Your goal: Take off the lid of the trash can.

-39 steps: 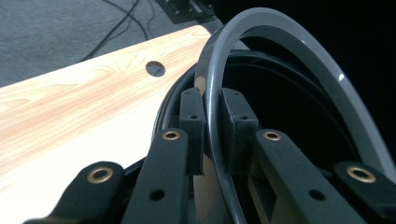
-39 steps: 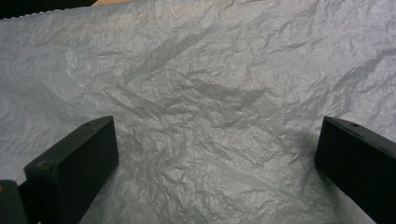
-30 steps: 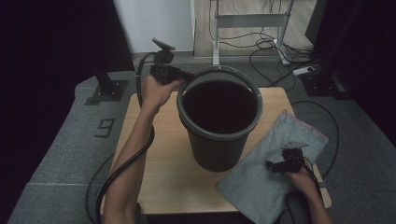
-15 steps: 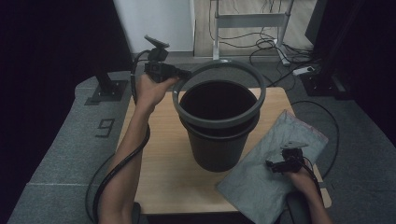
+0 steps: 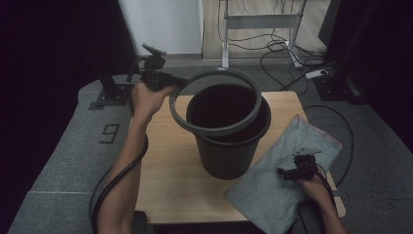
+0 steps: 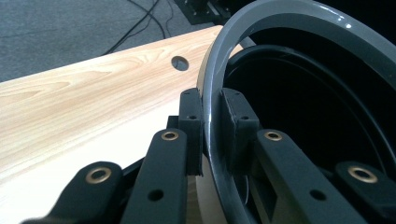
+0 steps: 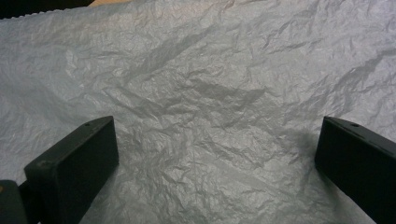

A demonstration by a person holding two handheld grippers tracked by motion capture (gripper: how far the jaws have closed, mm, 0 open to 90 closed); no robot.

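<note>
Left gripper (image 6: 211,126) is clamped tight on the grey plastic bin ring (image 5: 217,102); right gripper (image 7: 217,154) hangs wide open over the crinkled grey plastic bag (image 7: 210,84), wrinkles clearest up close.

High view: overhead, facing forward-down. Left gripper view: close along its jaws clamping grey ring (image 6: 212,121), shared with high view (image 5: 214,129). Right gripper view: close over grey bag (image 7: 210,98).

Grey floor (image 5: 63,146) – cables (image 5: 282,48), white panel (image 5: 165,24).
</note>
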